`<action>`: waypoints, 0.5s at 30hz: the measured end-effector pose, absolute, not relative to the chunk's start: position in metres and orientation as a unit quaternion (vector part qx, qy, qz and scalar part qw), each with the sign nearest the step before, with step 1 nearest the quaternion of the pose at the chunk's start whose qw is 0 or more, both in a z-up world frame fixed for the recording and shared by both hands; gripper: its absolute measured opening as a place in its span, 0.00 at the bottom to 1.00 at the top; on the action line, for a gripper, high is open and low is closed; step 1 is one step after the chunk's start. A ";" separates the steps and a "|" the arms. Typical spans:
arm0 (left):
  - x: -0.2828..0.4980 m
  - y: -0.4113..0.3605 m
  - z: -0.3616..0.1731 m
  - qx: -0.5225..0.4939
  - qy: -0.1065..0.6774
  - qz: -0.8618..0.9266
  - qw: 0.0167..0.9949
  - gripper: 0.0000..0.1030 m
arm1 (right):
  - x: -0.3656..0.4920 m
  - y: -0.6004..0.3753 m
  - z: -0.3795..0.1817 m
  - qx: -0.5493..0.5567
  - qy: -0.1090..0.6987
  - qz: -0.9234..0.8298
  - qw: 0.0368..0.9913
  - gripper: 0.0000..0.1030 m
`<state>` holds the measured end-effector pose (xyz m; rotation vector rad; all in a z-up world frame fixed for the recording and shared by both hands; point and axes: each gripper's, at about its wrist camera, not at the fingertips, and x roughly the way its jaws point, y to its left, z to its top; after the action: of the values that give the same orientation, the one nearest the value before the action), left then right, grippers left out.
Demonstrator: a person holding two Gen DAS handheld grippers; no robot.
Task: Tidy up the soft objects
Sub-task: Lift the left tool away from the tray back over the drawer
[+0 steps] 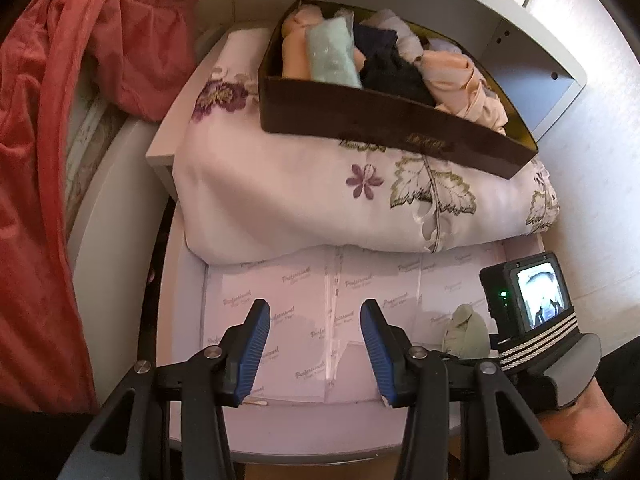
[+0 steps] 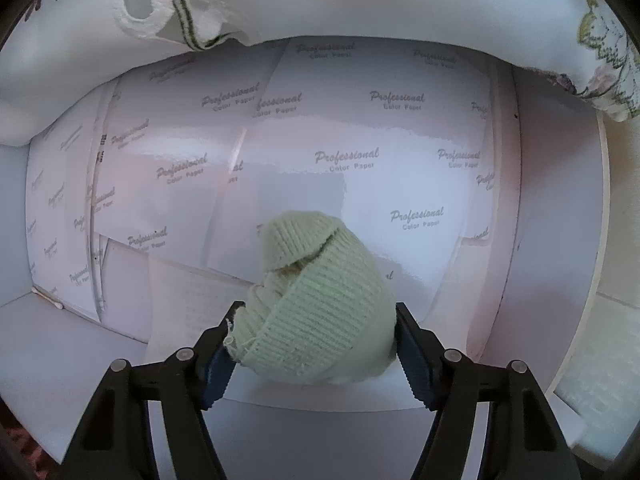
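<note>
A pale green knitted piece [image 2: 320, 312] lies on the paper-lined shelf floor [image 2: 360, 128]. My right gripper [image 2: 318, 312] points down over it, and its blue pads touch the knit on both sides. In the left wrist view the same knit [image 1: 466, 332] shows at the right, below the right gripper's camera body [image 1: 524, 300]. My left gripper [image 1: 314, 312] hangs open above the paper lining with nothing between its fingers. Behind it, a dark box [image 1: 360, 120] packed with several rolled soft items sits on a folded floral duvet [image 1: 300, 200].
A red garment [image 1: 40, 160] hangs at the left beside the white cabinet side. White cabinet walls and a shelf [image 1: 540, 60] close in the back and right. A cotton swab [image 1: 256, 403] lies at the paper's front edge. A person's hand [image 1: 588, 428] holds the right gripper.
</note>
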<state>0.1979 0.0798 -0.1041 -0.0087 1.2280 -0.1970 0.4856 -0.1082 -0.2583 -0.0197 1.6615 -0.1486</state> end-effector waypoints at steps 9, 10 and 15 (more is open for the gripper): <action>0.197 0.077 -0.124 0.001 0.604 -0.100 0.790 0.47 | 0.478 -0.103 -0.249 -0.013 0.730 -0.066 0.681 0.68; 0.196 0.075 -0.127 0.004 0.609 -0.102 0.787 0.48 | 0.477 -0.103 -0.249 -0.016 0.729 -0.065 0.681 0.68; 0.194 0.070 -0.140 0.021 0.624 -0.103 0.775 0.49 | 0.473 -0.097 -0.246 -0.022 0.725 -0.063 0.685 0.68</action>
<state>0.1936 0.0701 -0.1403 0.0456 1.3505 -0.2234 0.4734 -0.0972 -0.2462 -0.0503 1.6245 -0.1418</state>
